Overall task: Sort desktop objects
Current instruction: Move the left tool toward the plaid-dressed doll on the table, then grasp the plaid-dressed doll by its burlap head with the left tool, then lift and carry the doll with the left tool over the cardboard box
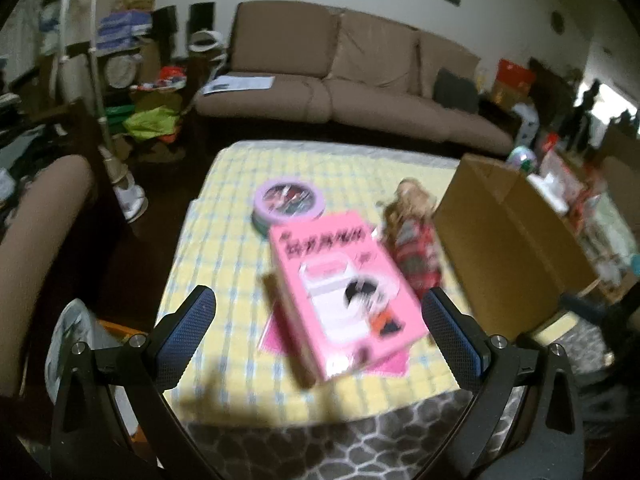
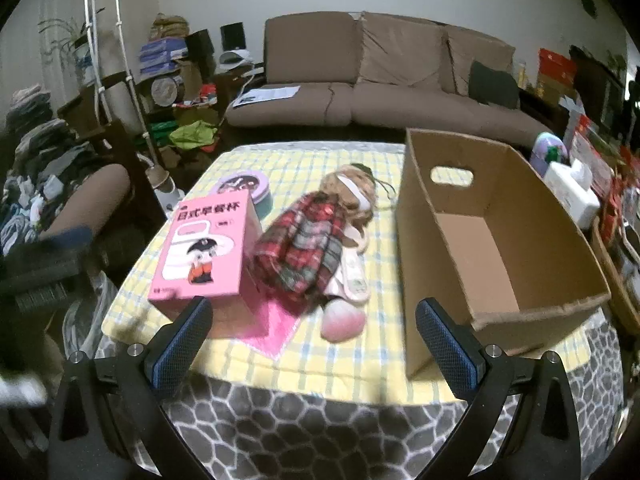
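Note:
A pink box (image 1: 344, 288) (image 2: 206, 254) lies on the yellow checked cloth (image 1: 224, 248) (image 2: 352, 356), on top of a pink sheet (image 2: 276, 328). A doll in a red plaid dress (image 1: 416, 240) (image 2: 308, 248) lies to its right. A round purple tin (image 1: 289, 202) (image 2: 244, 188) sits behind the box. An open, empty cardboard box (image 1: 508, 240) (image 2: 500, 240) stands at the right. My left gripper (image 1: 318, 320) is open, above the near end of the pink box. My right gripper (image 2: 314, 328) is open and empty, near the doll's feet.
A brown sofa (image 2: 380, 76) stands behind the table. A brown armchair (image 1: 44, 232) is at the left. Clutter and shelves fill the left (image 2: 176, 80) and right sides. A white tissue pack (image 2: 572, 192) lies right of the cardboard box. A patterned grey cover (image 2: 320, 432) shows at the table's front.

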Motion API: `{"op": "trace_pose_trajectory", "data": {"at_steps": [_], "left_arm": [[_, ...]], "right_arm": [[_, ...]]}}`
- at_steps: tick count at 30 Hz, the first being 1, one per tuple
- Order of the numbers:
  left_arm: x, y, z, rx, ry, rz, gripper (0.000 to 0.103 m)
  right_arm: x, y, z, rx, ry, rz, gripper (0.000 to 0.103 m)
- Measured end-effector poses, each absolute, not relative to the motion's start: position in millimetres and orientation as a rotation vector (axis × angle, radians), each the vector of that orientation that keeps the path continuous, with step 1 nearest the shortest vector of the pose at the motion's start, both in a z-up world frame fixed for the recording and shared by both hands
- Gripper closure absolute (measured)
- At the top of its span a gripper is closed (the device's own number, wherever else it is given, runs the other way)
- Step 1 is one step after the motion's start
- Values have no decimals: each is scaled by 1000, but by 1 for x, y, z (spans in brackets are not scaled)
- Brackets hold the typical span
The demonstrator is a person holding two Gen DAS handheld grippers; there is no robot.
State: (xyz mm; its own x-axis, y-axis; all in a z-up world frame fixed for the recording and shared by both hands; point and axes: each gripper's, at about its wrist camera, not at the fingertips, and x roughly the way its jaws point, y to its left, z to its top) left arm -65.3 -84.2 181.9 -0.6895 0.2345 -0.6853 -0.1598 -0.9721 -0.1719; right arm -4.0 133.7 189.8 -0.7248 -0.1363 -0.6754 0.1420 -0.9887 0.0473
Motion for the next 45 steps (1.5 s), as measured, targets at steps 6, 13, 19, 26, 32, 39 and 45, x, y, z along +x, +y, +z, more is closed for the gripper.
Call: {"op": "trace_pose_trajectory", "data": {"at_steps": [6,13,19,26,32,39,45], "left_arm": [[-125,-57,195,-1146,-57,2557,0],[-193,23,164,-1269,233,2392,14],[-239,81,117,-1430,417,2281,14],[-268,97,72,-1609,451,2216,17],[-266,93,72,-1595,299,2145,69],[-242,54,129,-1429,-29,2147,69],[-196,15,203,-1188,-275,2092,69]], "right_arm": [[-32,127,181,1115,-138,-2701,1],[-30,132,166,1090,-187,-2678,4],[-31,144,166,1092,-149,-2658,4],[-34,149,167,1071,-110,-2637,3],[-34,148,167,1055,-103,-2632,3],[-28,156,178,1035,-141,-2655,3],[-15,164,209,951,-169,-2705,3]]}}
